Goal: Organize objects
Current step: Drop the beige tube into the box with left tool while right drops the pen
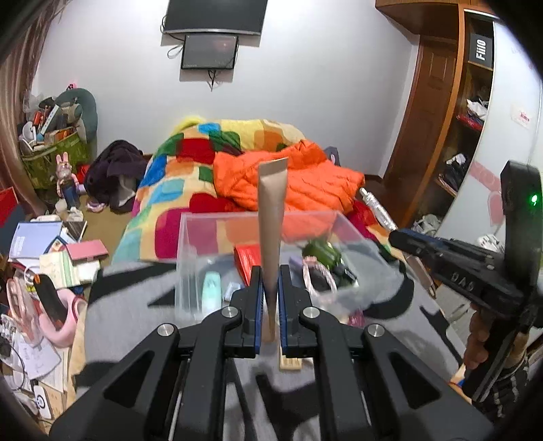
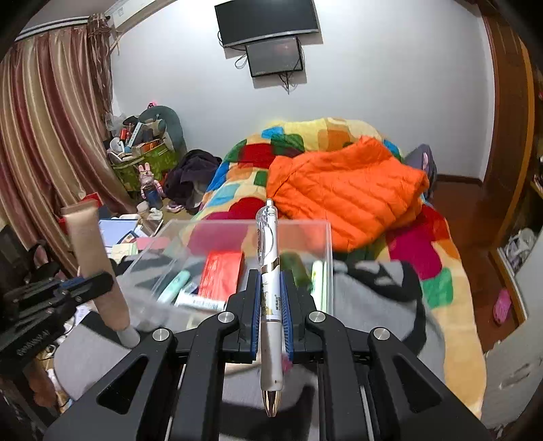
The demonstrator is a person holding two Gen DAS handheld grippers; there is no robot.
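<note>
My left gripper [image 1: 270, 271] is shut on a tan cosmetic tube [image 1: 271, 217], held upright with its crimped end up. It also shows in the right wrist view [image 2: 90, 244], at my left gripper [image 2: 98, 281]. My right gripper [image 2: 270, 274] is shut on a white pen [image 2: 269, 291], tip toward the camera; it also shows in the left wrist view [image 1: 393, 234]. A clear plastic box [image 1: 258, 224] sits just ahead on a grey cloth [image 1: 129, 305], holding a red packet [image 2: 220, 274], a mint tube [image 2: 174, 285] and a green object [image 1: 320, 252].
A bed with a patchwork blanket [image 2: 305, 135] and an orange jacket [image 2: 346, 190] lies behind the box. Books and clutter [image 1: 51, 254] cover the floor at left. A wooden wardrobe [image 1: 441, 118] stands at right; screens [image 2: 268, 20] hang on the wall.
</note>
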